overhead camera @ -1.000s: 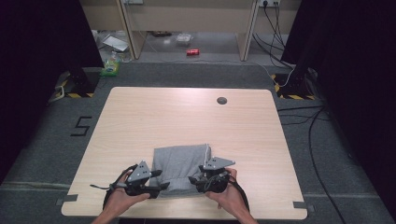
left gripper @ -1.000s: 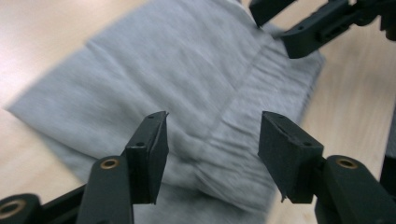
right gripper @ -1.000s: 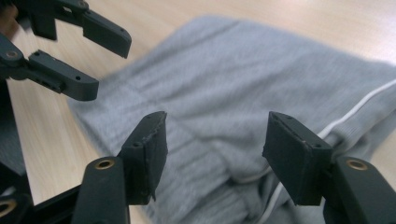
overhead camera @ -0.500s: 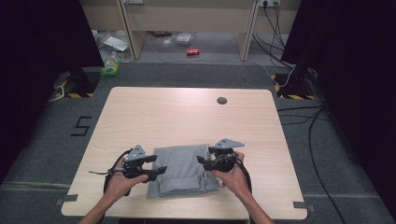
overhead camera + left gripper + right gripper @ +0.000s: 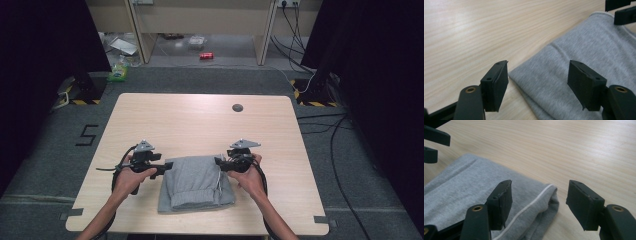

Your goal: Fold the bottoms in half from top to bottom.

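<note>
Grey sweatpants (image 5: 196,184), folded into a thick rectangular bundle, lay on the pale wooden tabletop (image 5: 200,120) in the lower middle of the high view, close to the near edge. The left claw (image 5: 161,167) sat at the bundle's upper left corner and the right claw (image 5: 220,163) at its upper right corner, each pointing inward toward the cloth, a placement that seemed meant to flank the fold from both sides so the garment could be squared up or taken for another fold. Both claws stood spread with nothing pinched between them; the left one had just been opening, and in the left gripper view (image 5: 537,86) only the corner of the fabric (image 5: 584,57) lay beyond its jaws, untouched. In the right gripper view (image 5: 539,205) the jaws straddled the folded edge where a white drawstring or piping (image 5: 534,200) ran along the seam, yet neither pad pressed on it. The cloth looked like soft heathered jersey, layered at the lower edge with a ribbed cuff showing, its top face smooth and nearly free of wrinkles. A small dark round cable port (image 5: 237,107) sat in the upper right part of the tabletop, well apart from the work.
</note>
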Demonstrator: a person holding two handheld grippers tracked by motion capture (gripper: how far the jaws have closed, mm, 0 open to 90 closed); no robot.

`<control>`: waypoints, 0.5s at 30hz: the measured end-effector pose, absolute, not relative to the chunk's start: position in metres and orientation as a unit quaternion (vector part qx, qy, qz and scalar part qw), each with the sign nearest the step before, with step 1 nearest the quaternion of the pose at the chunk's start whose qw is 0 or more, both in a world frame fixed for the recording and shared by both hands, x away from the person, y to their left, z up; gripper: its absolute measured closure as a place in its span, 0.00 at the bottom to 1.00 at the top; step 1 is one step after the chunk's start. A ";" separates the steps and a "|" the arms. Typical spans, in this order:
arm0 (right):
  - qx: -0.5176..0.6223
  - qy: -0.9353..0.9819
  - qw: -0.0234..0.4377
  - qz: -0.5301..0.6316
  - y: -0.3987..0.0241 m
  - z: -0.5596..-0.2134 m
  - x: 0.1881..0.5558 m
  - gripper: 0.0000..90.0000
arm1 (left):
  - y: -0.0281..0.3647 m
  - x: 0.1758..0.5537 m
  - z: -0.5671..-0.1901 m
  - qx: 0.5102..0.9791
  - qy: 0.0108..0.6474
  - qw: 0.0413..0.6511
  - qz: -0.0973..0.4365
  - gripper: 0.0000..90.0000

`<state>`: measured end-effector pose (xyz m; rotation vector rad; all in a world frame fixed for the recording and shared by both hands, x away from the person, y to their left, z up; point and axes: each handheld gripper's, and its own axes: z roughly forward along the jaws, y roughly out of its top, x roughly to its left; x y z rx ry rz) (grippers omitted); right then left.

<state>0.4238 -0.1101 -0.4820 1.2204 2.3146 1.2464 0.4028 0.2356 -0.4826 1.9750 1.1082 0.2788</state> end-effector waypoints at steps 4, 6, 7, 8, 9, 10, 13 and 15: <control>0.427 0.789 0.122 0.424 -0.114 -0.484 0.426 0.41 | 0.241 0.405 -0.487 0.786 0.447 0.413 0.107 0.36; 0.429 0.789 0.122 0.423 -0.116 -0.485 0.427 0.41 | 0.241 0.407 -0.489 0.787 0.448 0.412 0.104 0.35; 0.430 0.788 0.122 0.423 -0.116 -0.486 0.428 0.40 | 0.241 0.407 -0.490 0.786 0.449 0.412 0.102 0.35; 0.433 0.787 0.121 0.423 -0.117 -0.486 0.428 0.40 | 0.241 0.408 -0.491 0.787 0.450 0.411 0.099 0.35; 0.434 0.786 0.118 0.424 -0.117 -0.487 0.428 0.40 | 0.241 0.409 -0.492 0.788 0.449 0.409 0.099 0.35; 0.434 0.786 0.117 0.424 -0.117 -0.487 0.429 0.40 | 0.240 0.410 -0.494 0.789 0.450 0.408 0.098 0.35; 0.434 0.786 0.115 0.424 -0.117 -0.488 0.430 0.40 | 0.241 0.411 -0.496 0.789 0.451 0.407 0.095 0.34; 0.435 0.785 0.115 0.427 -0.117 -0.487 0.429 0.40 | 0.241 0.411 -0.496 0.788 0.451 0.409 0.095 0.34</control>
